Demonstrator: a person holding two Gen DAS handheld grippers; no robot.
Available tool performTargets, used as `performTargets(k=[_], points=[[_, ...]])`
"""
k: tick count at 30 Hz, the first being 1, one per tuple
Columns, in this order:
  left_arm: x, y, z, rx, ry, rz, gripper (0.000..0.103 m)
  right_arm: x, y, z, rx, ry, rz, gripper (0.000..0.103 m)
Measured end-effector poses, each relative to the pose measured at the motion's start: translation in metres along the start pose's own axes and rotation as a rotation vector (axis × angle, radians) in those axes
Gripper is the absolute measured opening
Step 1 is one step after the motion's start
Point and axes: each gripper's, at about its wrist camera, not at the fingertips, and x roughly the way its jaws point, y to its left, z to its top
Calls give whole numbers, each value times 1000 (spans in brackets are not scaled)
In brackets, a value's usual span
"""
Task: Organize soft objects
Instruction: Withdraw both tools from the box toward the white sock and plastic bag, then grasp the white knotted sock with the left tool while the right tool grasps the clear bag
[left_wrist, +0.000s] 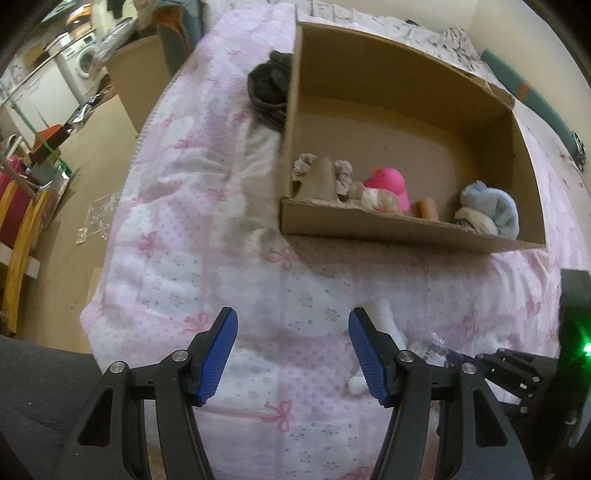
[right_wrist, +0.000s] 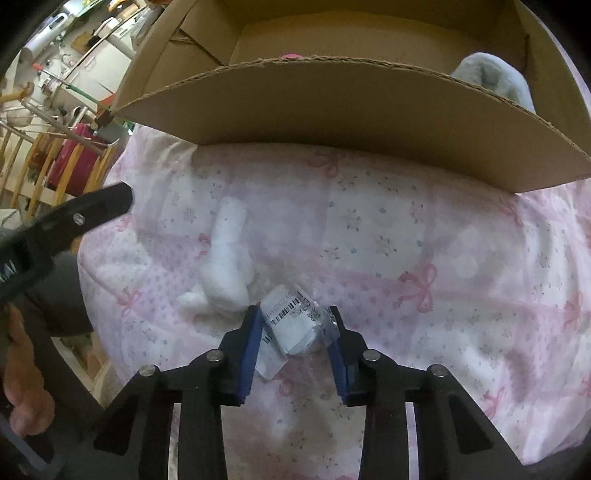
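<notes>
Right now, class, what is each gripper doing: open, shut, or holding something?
Left gripper: open, empty, above the pink quilt.
Right gripper: jaws around the plastic-wrapped white packet; whether they are clamped on it cannot be told.

Soft, even indoor light falls on the pink quilt (left_wrist: 192, 236), with the cardboard box (left_wrist: 406, 229) casting a faint shadow below its front wall. Both fisheye views bend sharply toward dark corners; fine detail is slightly blurred throughout

A clear plastic packet of white fabric (right_wrist: 295, 326) lay on the bed beside a white fluffy sock (right_wrist: 225, 273), short of the open cardboard box (right_wrist: 332, 107).
</notes>
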Motion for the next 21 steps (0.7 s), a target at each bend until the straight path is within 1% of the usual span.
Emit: performTargets(k=[4, 7, 11, 13, 16, 18, 21], points=[[5, -6, -1, 9, 15, -14, 59, -12, -3, 1, 10, -46, 14, 28], [12, -12, -3, 22, 43, -39, 59, -27, -18, 2, 76, -105, 12, 28], [28, -27, -8, 51, 109, -88, 59, -41, -40, 1, 182, -163, -2, 28], [33, -35, -10, 67, 123, -112, 59, -44, -46, 0, 210, -169, -6, 28], [34, -45, -11, 89, 107, -142, 59, -46, -51, 1, 228, -167, -8, 28], [39, -52, -12, 109, 126, -157, 59, -50, -51, -1, 232, -172, -3, 28], [44, -54, -14, 103, 137, -181, 59, -53, -52, -2, 238, -174, -4, 28]])
